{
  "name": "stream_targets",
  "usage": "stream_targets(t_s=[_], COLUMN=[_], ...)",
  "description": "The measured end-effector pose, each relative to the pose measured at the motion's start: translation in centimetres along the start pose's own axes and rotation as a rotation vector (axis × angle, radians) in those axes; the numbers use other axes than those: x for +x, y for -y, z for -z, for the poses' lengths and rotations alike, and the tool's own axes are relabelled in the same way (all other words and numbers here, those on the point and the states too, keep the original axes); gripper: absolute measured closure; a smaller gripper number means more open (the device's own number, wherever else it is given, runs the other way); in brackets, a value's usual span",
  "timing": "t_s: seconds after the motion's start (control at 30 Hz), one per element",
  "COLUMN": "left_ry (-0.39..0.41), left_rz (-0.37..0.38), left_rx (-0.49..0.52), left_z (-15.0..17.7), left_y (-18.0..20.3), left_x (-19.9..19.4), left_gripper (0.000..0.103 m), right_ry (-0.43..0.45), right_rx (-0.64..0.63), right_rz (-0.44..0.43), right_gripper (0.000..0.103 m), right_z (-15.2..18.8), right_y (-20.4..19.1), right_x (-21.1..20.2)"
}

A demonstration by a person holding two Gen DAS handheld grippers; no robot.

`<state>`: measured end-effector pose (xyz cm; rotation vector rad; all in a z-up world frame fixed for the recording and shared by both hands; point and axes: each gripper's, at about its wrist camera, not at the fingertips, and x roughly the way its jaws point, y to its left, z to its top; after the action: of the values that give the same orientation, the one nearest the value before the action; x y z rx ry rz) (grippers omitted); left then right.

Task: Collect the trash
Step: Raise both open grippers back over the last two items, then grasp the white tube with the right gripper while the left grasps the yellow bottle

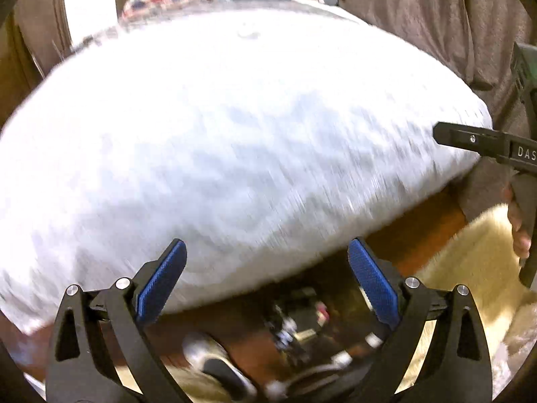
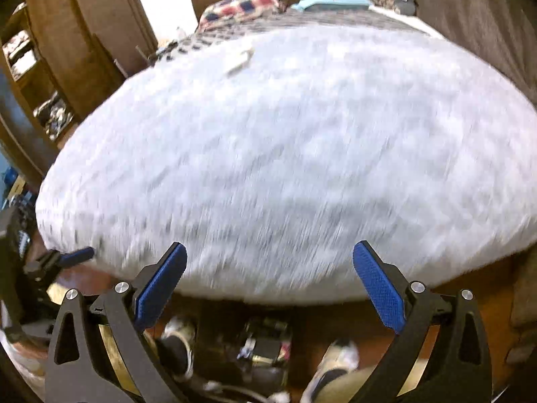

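Both hand-held grippers, left (image 1: 266, 268) and right (image 2: 268, 272), gape wide and empty; white scrap (image 2: 240, 61) lies far across the bed (image 2: 302, 168), ahead-left of the right one, long axis slanting up-right

**White fleece, blue pads, brown room**

The blanket (image 2: 295, 154) is a fuzzy whitish grey. A pale scrap (image 2: 240, 60) lies on its far part. Far off, a pillow (image 2: 241, 5) is checked red, white and navy beside a teal one (image 2: 332, 2). Both grippers are black with textured blue pads (image 1: 372, 282). The curtain (image 1: 419, 10) is grey-brown, the floor (image 1: 426, 225) reddish brown, the near-right rug (image 1: 476, 255) cream.
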<state>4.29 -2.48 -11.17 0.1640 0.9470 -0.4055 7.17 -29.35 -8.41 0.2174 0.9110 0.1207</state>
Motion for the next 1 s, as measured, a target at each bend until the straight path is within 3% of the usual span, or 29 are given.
stream_targets(t_s=[0.2, 0.43, 0.77, 1.0], left_ry=[0.061, 0.026, -0.069, -0.099], left_rz=[-0.059, -0.127, -0.125, -0.097], left_rx=[-0.024, -0.016, -0.048, -0.030], left_z=[-7.9, -14.4, -19.4, -21.4], left_y=[-3.1, -4.9, -7.6, -8.2], left_x=[-0.2, 4.2, 11.4, 13.7], left_gripper=[0.011, 0.011, 0.011, 0.012], right_ry=[0.038, 0.056, 0.033, -0.033], right_rx=[-0.050, -0.078, -0.113, -0.177], right_rz=[0.061, 0.056, 0.050, 0.035], right_gripper=[0.004, 0.004, 0.004, 0.006], right_z=[-6.0, -12.8, -21.1, -23.7], right_y=[0.0, -1.1, -4.7, -7.0], right_x=[1.9, 6.1, 15.1, 20.1])
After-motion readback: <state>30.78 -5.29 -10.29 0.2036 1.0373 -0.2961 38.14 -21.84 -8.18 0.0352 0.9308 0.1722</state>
